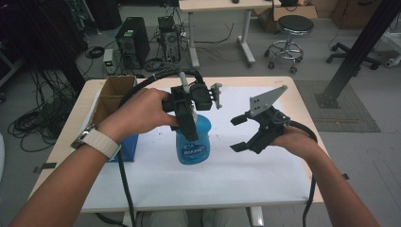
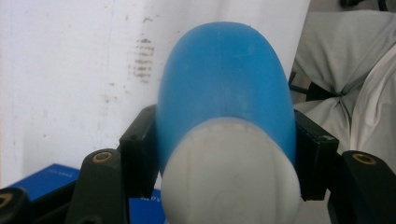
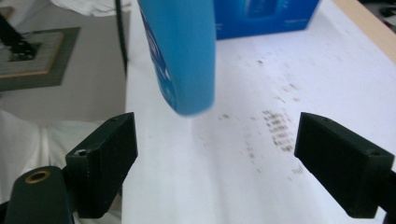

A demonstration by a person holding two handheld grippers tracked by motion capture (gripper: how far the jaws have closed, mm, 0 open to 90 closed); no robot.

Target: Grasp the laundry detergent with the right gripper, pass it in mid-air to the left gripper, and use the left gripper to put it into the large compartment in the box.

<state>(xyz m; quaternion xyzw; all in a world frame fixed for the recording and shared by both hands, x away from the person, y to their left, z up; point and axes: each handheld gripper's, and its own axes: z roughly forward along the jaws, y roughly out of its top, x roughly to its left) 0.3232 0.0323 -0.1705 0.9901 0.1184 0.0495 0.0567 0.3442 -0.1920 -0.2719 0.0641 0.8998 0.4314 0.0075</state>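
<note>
Open room: bare white sheet on the surface (image 1: 246, 165) spreads below and ahead of the right gripper's (image 1: 239, 133) jaws; its near edge and right edge lie well apart from both grippers.
Edges: a blue cardboard box (image 1: 126, 146) sits near the surface's left edge, behind the left hand (image 1: 139, 113); an open brown cardboard box (image 1: 113, 94) stands just past it.
Count: one blue plastic bottle with a white cap (image 1: 193, 142), two boxes, two grippers.
Bottle place: between the left gripper's (image 2: 224, 158) jaws, hanging clear above the white sheet; off to the left of the right gripper's jaws, apart from them.
Bottle axis: long axis roughly upright, cap end up in the jaws, base pointing down at the surface.
Left jaws: clamped on the bottle's upper body just below the cap, a pad on either side.
Right jaws: spread wide, nothing between them, the bottle's base (image 3: 187, 60) beyond their tips.
</note>
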